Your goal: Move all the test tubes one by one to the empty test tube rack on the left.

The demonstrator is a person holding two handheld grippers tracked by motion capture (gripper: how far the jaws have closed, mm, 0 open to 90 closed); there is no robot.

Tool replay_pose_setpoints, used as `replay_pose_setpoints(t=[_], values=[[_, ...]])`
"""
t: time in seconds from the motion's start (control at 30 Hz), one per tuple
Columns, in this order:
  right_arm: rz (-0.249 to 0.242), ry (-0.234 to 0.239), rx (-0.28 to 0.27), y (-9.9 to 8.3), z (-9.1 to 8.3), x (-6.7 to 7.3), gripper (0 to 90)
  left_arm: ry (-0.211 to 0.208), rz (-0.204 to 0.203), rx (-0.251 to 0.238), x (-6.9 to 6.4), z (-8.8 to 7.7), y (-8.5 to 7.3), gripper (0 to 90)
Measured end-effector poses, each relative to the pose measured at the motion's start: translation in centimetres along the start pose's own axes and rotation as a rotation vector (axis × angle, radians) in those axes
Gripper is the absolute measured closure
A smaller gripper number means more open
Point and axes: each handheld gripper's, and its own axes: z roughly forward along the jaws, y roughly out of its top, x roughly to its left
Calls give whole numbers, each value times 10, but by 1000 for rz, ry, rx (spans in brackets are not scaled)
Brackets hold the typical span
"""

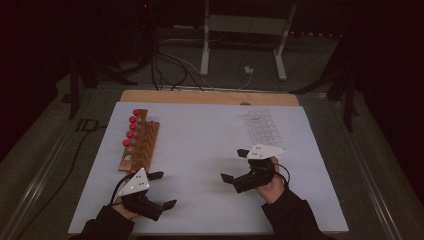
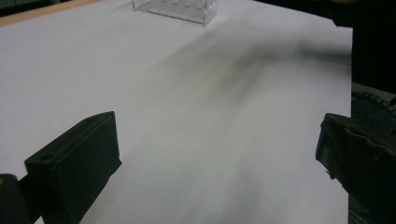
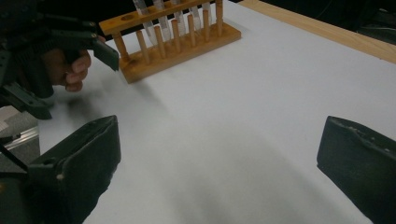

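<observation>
left gripper (image 1: 163, 189): jaws apart, empty | right gripper (image 1: 234, 164): jaws apart, empty | wooden rack (image 1: 140, 145) beside left | clear rack (image 1: 263, 125) beyond right

The left claw (image 2: 217, 154), jaws spread wide and empty, hovers over a white surface (image 2: 187, 116); a clear plastic rack (image 2: 175, 8) stands at its far edge.

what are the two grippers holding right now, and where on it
Nothing is held. The left gripper and the right gripper both have their jaws wide apart over the bare white table, short of the wooden rack.
</observation>
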Motion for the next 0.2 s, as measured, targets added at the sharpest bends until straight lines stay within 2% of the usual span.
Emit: replay_pose_setpoints(t=[0.2], values=[[-30,-22,14,-3,2,1,0,3,-5,-6,2,-1,0,5]])
